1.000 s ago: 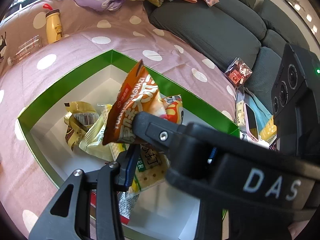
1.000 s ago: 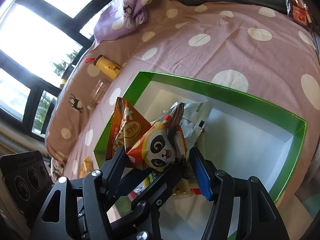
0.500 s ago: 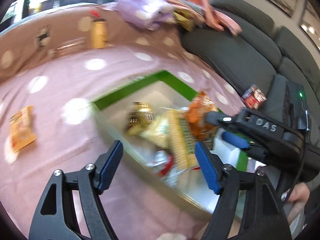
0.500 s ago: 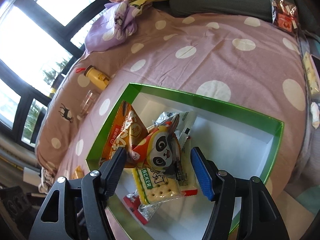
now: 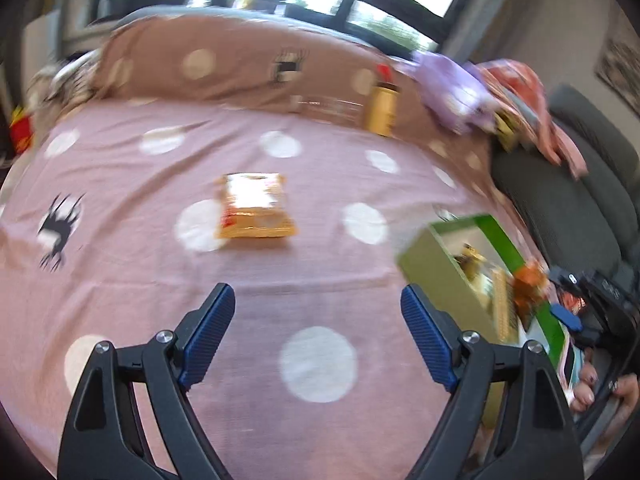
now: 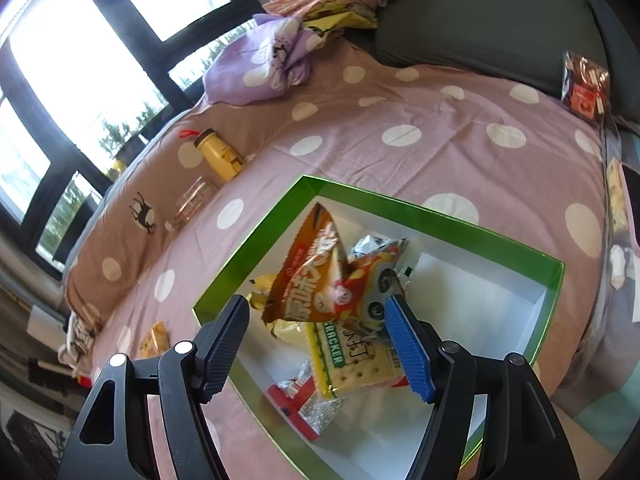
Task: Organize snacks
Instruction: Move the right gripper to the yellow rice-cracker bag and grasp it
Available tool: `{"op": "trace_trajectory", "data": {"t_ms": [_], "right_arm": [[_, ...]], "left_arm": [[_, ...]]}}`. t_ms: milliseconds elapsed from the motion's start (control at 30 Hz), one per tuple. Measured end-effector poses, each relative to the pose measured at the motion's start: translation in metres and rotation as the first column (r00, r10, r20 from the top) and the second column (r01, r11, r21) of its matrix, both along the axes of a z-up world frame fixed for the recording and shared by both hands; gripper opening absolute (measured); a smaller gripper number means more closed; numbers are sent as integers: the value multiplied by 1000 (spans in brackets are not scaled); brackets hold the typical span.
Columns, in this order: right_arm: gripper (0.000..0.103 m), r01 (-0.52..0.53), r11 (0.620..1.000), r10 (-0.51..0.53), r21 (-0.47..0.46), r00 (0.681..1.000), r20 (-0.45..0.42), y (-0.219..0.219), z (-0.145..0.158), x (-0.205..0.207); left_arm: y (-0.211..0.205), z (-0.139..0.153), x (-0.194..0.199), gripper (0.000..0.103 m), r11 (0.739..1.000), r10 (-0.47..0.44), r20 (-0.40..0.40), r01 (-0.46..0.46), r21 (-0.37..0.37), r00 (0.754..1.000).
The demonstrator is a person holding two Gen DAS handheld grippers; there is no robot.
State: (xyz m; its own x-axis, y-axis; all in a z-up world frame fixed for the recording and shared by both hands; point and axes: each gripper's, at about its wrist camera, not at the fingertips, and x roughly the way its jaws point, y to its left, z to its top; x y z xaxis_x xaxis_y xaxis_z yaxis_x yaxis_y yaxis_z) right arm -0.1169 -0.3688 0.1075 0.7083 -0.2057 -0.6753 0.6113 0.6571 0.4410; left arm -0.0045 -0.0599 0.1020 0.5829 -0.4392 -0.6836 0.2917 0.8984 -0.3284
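Observation:
My left gripper (image 5: 316, 312) hangs over the pink dotted cloth, its jaws opening with nothing between them. An orange-yellow snack packet (image 5: 256, 208) lies flat on the cloth ahead of it. The green box (image 5: 460, 256) is off to its right, blurred. In the right wrist view the box (image 6: 440, 220) holds an orange snack bag (image 6: 312, 276), a panda bag (image 6: 372, 280), a cracker pack (image 6: 348, 364) and a red packet (image 6: 296, 396). Over the box's near corner, my right gripper (image 6: 316, 320) is opening its jaws; the bags lie just beyond the pads, which do not press them.
A yellow bottle (image 6: 220, 156) and a clear jar (image 6: 192, 200) lie at the far edge of the cloth. Purple fabric (image 6: 260, 64) and clothes pile by the grey sofa (image 6: 500, 12). A red snack bag (image 6: 584, 84) sits at the sofa's edge. A hand (image 5: 600, 392) shows low right.
My left gripper let go of the orange bag, opened wide and swung left from the box toward the loose packet. My right gripper rose a little and widened; the bags now rest in the box.

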Motion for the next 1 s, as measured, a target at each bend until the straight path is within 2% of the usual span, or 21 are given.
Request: {"op": "trace_trajectory", "data": {"t_ms": [67, 367, 533, 1000], "right_arm": [[71, -20, 999, 20, -33, 1000, -8, 9, 4, 4], [72, -126, 981, 121, -144, 992, -42, 50, 16, 22], [72, -184, 967, 179, -177, 983, -43, 68, 21, 28], [72, -261, 945, 254, -195, 965, -60, 91, 21, 38]], "left_arm": [[15, -5, 4, 85, 999, 43, -18, -43, -10, 999], [54, -8, 4, 85, 984, 175, -28, -175, 30, 984], [66, -10, 7, 85, 981, 193, -38, -193, 3, 980], [69, -11, 9, 85, 978, 210, -46, -209, 24, 977]]}}
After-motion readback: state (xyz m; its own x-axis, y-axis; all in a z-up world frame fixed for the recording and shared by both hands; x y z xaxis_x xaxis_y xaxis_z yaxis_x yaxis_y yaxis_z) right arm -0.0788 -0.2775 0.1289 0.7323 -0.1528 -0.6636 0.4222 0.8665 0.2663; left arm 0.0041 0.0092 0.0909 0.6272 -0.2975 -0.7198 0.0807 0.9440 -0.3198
